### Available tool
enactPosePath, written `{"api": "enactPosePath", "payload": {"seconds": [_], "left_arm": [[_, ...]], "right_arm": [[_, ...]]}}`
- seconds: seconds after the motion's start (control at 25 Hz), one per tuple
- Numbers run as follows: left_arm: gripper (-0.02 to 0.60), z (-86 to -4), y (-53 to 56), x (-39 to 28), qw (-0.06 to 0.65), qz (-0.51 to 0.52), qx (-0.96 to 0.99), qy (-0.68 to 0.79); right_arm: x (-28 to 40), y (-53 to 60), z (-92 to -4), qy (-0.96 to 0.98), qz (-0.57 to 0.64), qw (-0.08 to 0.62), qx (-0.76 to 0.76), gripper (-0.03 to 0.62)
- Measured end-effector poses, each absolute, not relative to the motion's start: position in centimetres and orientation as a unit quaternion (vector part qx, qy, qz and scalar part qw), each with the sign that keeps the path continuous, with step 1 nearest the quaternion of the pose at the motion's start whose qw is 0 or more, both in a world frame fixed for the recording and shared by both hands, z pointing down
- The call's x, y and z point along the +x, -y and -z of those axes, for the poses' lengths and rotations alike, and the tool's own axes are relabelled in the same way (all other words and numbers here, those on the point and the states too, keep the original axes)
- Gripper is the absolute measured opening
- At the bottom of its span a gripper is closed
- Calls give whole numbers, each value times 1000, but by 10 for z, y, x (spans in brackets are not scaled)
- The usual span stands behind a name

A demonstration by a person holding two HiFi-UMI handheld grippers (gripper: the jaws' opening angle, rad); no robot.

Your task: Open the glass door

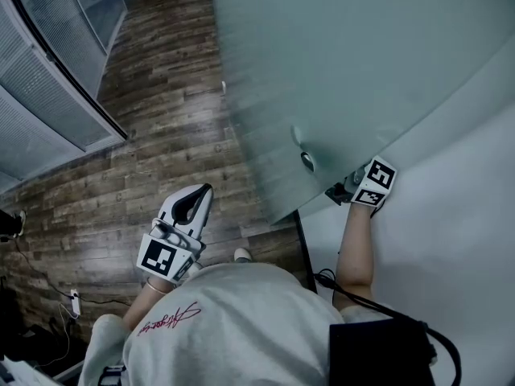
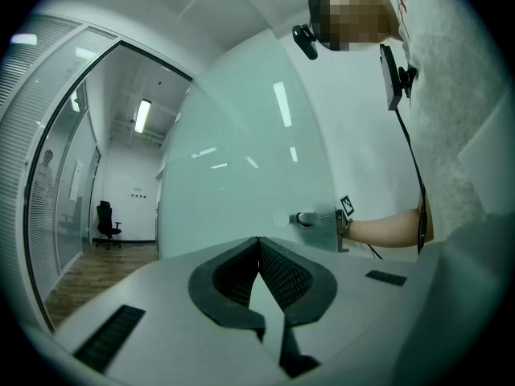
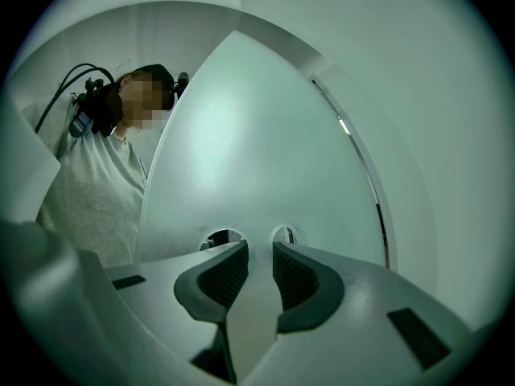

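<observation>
The frosted glass door (image 1: 338,63) stands partly swung, its round knob (image 1: 307,161) near its free edge. My right gripper (image 1: 342,190) is at that edge by the wall, and the pale edge fills the gap between its pads (image 3: 259,252), with a round fitting (image 3: 224,238) on either side. From the left gripper view the door (image 2: 233,175), its metal lock plate (image 2: 326,230) and the right gripper's marker cube (image 2: 347,207) show ahead. My left gripper (image 1: 203,193) hangs level over the floor, apart from the door, its tips (image 2: 259,241) meeting with nothing between them.
Dark wood floor (image 1: 161,135) runs left toward glass partitions with blinds (image 1: 40,95). A white wall (image 1: 451,240) is to the right of the door. A black office chair (image 2: 105,219) stands down the corridor. A cable and plug (image 1: 74,300) lie on the floor.
</observation>
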State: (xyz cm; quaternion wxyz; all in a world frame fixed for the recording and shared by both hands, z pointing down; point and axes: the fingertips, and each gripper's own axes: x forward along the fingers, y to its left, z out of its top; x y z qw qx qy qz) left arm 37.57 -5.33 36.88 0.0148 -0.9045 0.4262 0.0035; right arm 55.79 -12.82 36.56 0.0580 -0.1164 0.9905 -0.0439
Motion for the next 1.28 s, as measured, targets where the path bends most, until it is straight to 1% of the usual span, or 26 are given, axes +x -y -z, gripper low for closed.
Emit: {"api": "enactPosePath", "payload": {"seconds": [0.24, 0.52, 0.72, 0.84, 0.96, 1.04, 1.2, 1.28], "left_arm": [[12, -370, 52, 379, 13, -1, -907, -420], [12, -374, 52, 368, 17, -1, -909, -416], [12, -377, 49, 359, 10, 4, -914, -406], [12, -375, 52, 356, 10, -2, -918, -397], [12, -373, 56, 353, 13, -10, -924, -382], [12, -371, 58, 351, 12, -12, -928, -373], [12, -369, 58, 349, 12, -20, -936, -351], [12, -368, 56, 348, 11, -18, -941, -337]], "right_arm": [[562, 129, -365, -990, 58, 63, -108, 106], [569, 129, -370, -991, 40, 33, -124, 106], [592, 121, -359, -982, 33, 67, -172, 104], [596, 120, -359, -973, 22, 67, -221, 49], [599, 115, -358, -959, 14, 79, -270, 32], [596, 109, -361, -952, 8, 63, -301, 28], [591, 91, -378, -931, -10, -10, -365, 20], [596, 80, -379, -916, -10, -11, -401, 18]]}}
